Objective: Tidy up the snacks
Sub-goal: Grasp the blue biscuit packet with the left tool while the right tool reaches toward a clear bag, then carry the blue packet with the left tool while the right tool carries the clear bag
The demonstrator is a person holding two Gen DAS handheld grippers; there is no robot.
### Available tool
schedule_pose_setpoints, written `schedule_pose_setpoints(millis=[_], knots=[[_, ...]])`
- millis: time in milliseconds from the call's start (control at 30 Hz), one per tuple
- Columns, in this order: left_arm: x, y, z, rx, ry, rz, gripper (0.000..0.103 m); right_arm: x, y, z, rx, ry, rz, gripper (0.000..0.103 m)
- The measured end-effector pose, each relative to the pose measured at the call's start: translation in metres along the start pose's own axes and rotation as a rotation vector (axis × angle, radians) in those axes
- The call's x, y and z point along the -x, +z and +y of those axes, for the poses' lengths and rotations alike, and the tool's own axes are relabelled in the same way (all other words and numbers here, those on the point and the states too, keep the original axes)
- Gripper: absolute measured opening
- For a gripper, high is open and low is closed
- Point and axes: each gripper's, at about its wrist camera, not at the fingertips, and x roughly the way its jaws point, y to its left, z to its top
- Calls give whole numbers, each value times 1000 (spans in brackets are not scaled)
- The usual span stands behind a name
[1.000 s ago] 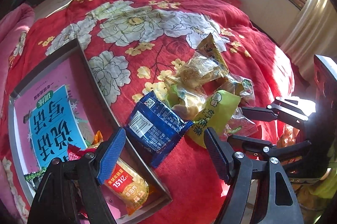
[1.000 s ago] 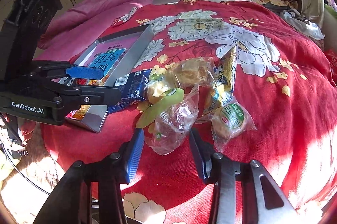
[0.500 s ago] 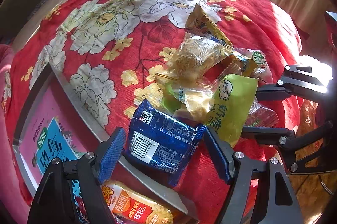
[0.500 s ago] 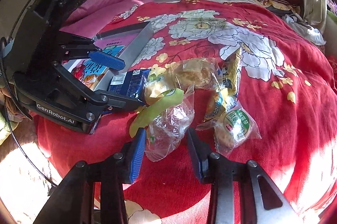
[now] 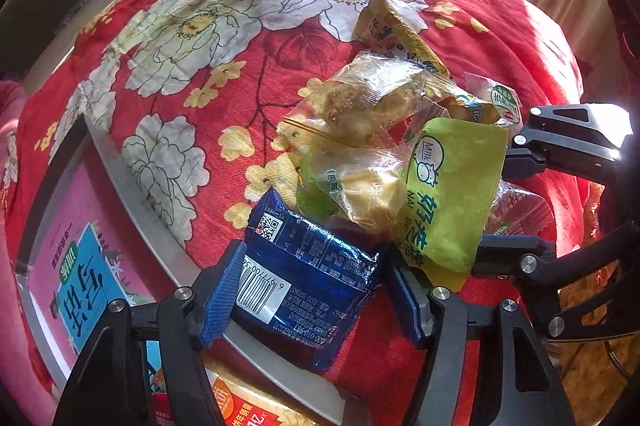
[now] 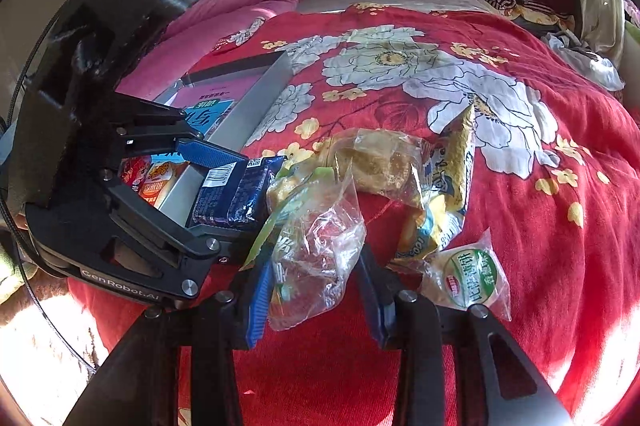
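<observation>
A blue snack packet (image 5: 304,278) lies across the rim of a grey tray (image 5: 160,226) on the red flowered bedspread. My left gripper (image 5: 314,298) straddles it from above; its jaws are closing and both blue pads touch the packet's sides. In the right wrist view the left gripper (image 6: 236,193) has the same blue packet (image 6: 232,193) between its fingers. My right gripper (image 6: 316,302) is shut on a crinkled clear packet (image 6: 316,258) at the near edge of the snack pile. The left wrist view shows the right gripper (image 5: 508,201) at the right edge.
The pile holds a green milk-candy packet (image 5: 448,201), a clear bag of crumbly cake (image 5: 372,105), a long yellow packet (image 5: 396,33) and a round green-labelled packet (image 6: 468,278). An orange packet (image 6: 160,181) and a pink booklet (image 5: 80,246) lie in the tray. Pink bedding (image 6: 240,5) lies behind.
The left gripper came down over the blue packet and its jaws narrowed onto it. The right gripper's jaws closed slightly around the clear packet and edged forward.
</observation>
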Motion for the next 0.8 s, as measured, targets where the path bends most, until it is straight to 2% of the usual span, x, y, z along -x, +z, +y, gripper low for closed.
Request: schedule_pose_setpoints(millis=[100,167,300,633,800], knots=[[4,-1,5,43,-9,-20,60,5,0,-1,-6,10,-14,40],[9,-4,6,68,-43,-40,59,10,1,-3,-10,13,-30,40],[17,-9,1,79,-44,-67,59,20,1,-3,-17,13,-53,40],[47,-21,2,209,-98,-154,58,44,1,-8,-42,-10,-131,40],[63,-31,5,268,-120,-225,58,55,1,-7,-40,-31,-166,40]])
